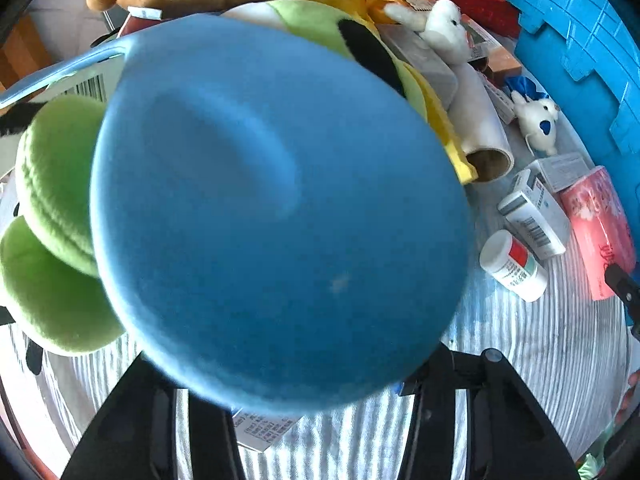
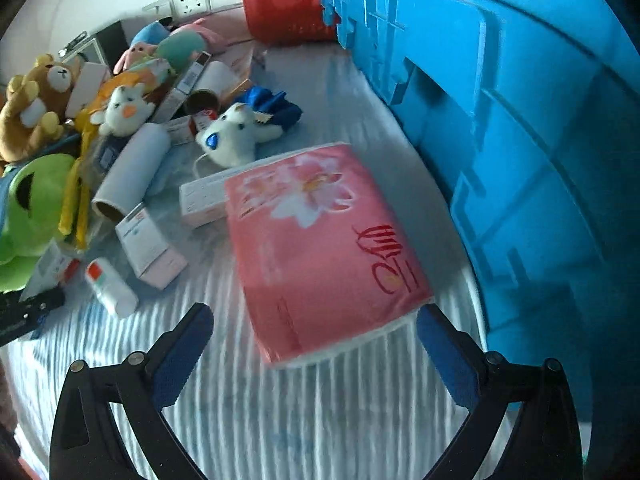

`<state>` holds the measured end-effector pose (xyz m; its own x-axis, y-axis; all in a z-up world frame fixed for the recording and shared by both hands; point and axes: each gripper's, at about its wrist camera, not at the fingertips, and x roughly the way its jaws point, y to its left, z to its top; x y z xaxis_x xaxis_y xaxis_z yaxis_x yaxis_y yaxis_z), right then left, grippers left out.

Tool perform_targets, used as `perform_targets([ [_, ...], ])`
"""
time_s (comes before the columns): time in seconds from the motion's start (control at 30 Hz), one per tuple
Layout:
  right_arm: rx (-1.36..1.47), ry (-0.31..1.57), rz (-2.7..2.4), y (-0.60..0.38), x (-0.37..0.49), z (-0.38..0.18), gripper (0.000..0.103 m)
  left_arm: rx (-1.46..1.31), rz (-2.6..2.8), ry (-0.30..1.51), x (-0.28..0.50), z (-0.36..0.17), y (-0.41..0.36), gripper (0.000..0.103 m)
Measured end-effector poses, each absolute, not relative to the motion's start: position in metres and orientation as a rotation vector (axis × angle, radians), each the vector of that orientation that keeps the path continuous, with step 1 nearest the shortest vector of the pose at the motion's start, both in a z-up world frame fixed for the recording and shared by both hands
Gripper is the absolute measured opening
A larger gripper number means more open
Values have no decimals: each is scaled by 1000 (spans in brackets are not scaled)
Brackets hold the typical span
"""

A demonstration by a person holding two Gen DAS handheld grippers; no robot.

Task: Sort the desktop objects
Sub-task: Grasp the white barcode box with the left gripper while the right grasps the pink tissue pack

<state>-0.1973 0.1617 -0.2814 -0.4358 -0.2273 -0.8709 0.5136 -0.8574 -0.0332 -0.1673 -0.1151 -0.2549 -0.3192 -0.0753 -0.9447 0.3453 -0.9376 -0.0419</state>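
In the left wrist view a big blue rounded object, plush or plastic, fills the middle, and my left gripper is shut on its lower edge. A green frog plush lies behind it at the left. In the right wrist view my right gripper is open, its blue-padded fingers either side of the near end of a pink tissue pack lying flat on the striped cloth. The pack also shows in the left wrist view.
A blue crate stands at the right, a red container behind it. White plush toys, paper rolls, small boxes, a pill bottle and a brown bear crowd the left.
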Motion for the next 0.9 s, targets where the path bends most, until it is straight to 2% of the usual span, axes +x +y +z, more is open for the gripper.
perform_targets([
  [0.17, 1325, 443, -2312, 157, -212, -288, 103, 1639, -2337, 348, -166, -252, -120, 46],
  [0.23, 1352, 399, -2237, 155, -214, -291, 103, 1638, -2338, 349, -166, -251, -121, 46],
  [0.4, 1265, 371, -2023, 143, -185, -277, 103, 1628, -2335, 358, -165, -248, -126, 46],
  [0.53, 1262, 384, -2155, 153, -190, -267, 103, 1629, -2326, 362, -163, -246, -129, 46],
  [0.63, 1296, 374, -2191, 156, -204, -270, 103, 1674, -2299, 364, -163, -243, -129, 38],
  [0.9, 1335, 359, -2161, 152, -228, -286, 103, 1721, -2270, 381, -164, -237, -134, 35],
])
